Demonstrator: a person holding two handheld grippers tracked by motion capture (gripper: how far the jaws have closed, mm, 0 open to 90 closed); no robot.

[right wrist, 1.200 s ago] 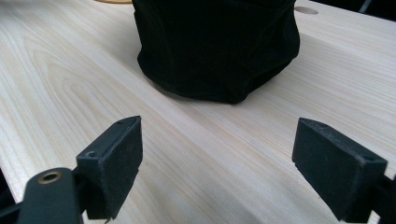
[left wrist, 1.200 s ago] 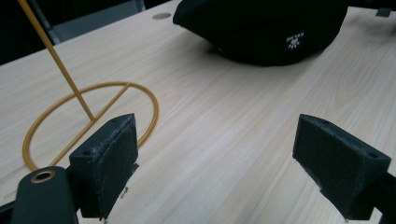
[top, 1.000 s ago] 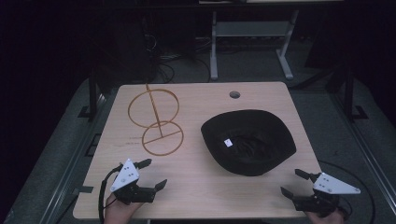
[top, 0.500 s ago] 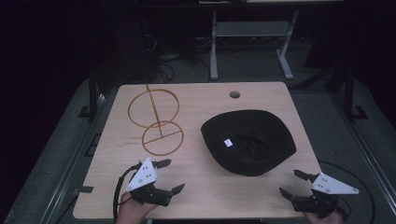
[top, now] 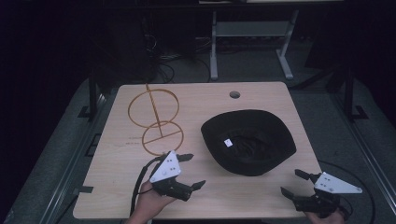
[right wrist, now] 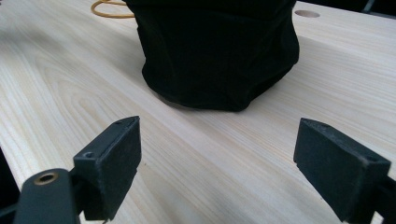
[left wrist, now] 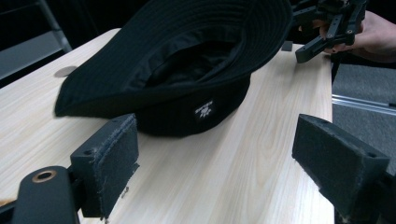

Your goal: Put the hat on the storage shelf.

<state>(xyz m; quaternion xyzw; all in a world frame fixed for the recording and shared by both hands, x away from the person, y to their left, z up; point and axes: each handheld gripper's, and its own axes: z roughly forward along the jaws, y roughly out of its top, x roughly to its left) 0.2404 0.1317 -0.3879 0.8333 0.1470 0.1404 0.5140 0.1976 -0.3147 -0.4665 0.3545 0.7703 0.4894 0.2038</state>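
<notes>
A black bucket hat point(top: 247, 140) lies upside down on the right half of the wooden table point(top: 205, 98), brim up, with a small white tag inside. My left gripper point(top: 192, 171) is open just left of the hat's near edge, its jaws pointing at the hat point(left wrist: 182, 70). At the table's near right corner my right gripper point(top: 294, 183) is open, jaws aimed toward the hat point(right wrist: 215, 51). Nothing lies between either pair of jaws. A gold wire stand point(top: 156, 119) with two rings stands on the left half of the table.
A round cable hole point(top: 234, 94) sits near the table's far edge. Behind the table is a metal frame point(top: 247, 42) and dark floor. Bare wood stretches along the near edge between the two grippers. The other hand's gripper point(left wrist: 327, 23) shows beyond the hat.
My left gripper has moved right and forward along the near edge, closing in on the hat. The right gripper has stayed in place.
</notes>
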